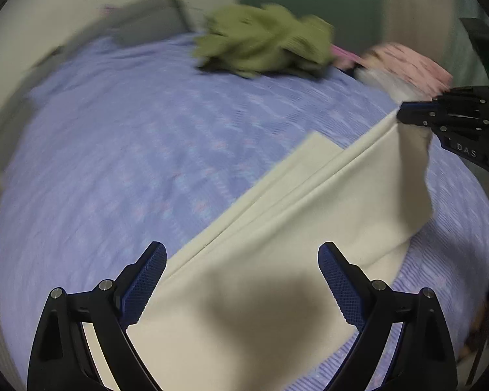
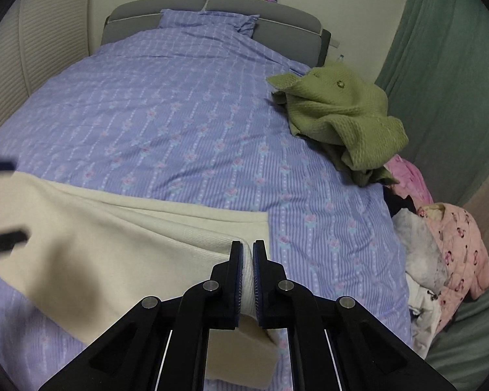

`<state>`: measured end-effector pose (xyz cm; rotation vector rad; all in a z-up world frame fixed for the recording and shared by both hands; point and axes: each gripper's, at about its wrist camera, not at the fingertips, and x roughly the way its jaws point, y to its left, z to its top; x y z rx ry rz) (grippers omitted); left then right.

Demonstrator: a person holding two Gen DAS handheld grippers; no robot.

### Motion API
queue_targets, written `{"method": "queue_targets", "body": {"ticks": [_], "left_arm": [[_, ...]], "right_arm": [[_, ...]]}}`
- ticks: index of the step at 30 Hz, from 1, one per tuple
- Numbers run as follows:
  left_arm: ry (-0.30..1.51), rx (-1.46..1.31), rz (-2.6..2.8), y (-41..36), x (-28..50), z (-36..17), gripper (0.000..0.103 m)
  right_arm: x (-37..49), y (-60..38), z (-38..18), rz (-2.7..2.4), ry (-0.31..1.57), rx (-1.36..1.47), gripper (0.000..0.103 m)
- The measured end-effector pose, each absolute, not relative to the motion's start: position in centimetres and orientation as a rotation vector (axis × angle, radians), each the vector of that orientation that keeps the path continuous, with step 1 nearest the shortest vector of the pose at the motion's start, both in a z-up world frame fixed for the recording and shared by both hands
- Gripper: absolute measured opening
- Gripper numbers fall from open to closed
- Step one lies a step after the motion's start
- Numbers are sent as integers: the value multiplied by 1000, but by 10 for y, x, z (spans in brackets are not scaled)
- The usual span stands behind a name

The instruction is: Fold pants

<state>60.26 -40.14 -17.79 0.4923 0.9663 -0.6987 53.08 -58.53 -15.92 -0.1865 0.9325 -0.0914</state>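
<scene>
Already the cream pants (image 2: 120, 228) lay lengthwise-doubled near the bed's (image 2: 179, 114) foot edge, the right gripper (image 2: 247, 254) pinching one end, the left gripper (image 1: 241, 260) spread empty, though blur probably hid detail; crosswise folds remained.

My two tongs are black plastic, each finger faced with a dark blue cross-hatched pad (image 1: 340, 285). The cream, plain-woven cotton pants (image 2: 114, 228) carry no print, only a fine ribbed texture near my right tong (image 2: 248, 260). Under them the lavender quilt cover (image 2: 166, 120) shows pale vertical stripes dotted with small pink-and-blue flower sprigs; the pillow (image 2: 208, 21) matches it. The padded headboard (image 2: 277, 29) is flat grey. The crumpled waffle-knit garment (image 2: 342, 114) is olive green. Beside it lies a bright pink cloth (image 2: 410, 176), then a pale pink quilted jacket (image 2: 456, 238) with small dark-red figures. The curtain (image 2: 446, 65) is muted teal, the wall off-white.
</scene>
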Motion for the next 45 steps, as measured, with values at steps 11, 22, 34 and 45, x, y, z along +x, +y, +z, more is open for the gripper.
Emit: {"method": "queue_targets", "body": {"ticks": [11, 22, 34, 45], "left_arm": [[1198, 523, -895, -464, 646, -251, 13], [1241, 524, -677, -478, 705, -286, 13], [1023, 481, -488, -479, 690, -245, 81], [1027, 379, -490, -423, 525, -222, 87]], "right_arm": [[540, -608, -164, -102, 932, -137, 7], [657, -632, -239, -62, 1067, -202, 7], [662, -660, -244, -235, 1019, -154, 58], [492, -660, -228, -155, 1077, 24, 58]]}}
